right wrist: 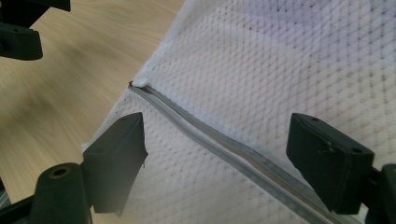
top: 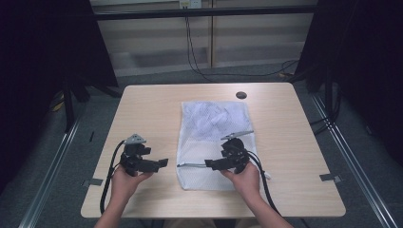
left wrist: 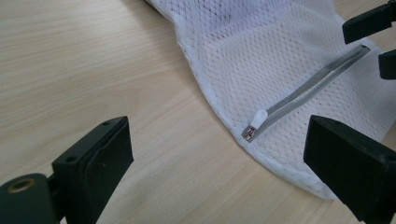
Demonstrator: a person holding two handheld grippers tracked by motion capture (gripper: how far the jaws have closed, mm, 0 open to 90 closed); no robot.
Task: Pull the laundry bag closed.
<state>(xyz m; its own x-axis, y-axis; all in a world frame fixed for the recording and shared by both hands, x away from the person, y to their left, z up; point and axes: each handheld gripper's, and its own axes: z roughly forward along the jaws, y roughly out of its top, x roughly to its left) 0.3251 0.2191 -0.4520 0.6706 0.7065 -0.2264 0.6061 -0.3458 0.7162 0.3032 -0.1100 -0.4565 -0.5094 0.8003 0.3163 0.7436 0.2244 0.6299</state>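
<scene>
A white mesh laundry bag (top: 214, 137) lies flat in the middle of the table, with patterned cloth inside its far half. A grey zipper (top: 192, 165) runs across its near end, and the white pull tab (left wrist: 256, 122) sits at the bag's left edge. My left gripper (top: 162, 163) hovers open over bare wood left of the bag, its jaws pointing at the pull. My right gripper (top: 209, 164) is open above the bag, jaws wide on either side of the zipper (right wrist: 219, 144). The right gripper's tips (left wrist: 373, 42) appear at the far end of the zipper in the left gripper view.
The light wooden table (top: 142, 109) has a round dark cable hole (top: 241, 95) near its far edge. Cables trail from both grippers toward the front edge. Dark curtains and stands flank the table, and grey floor surrounds it.
</scene>
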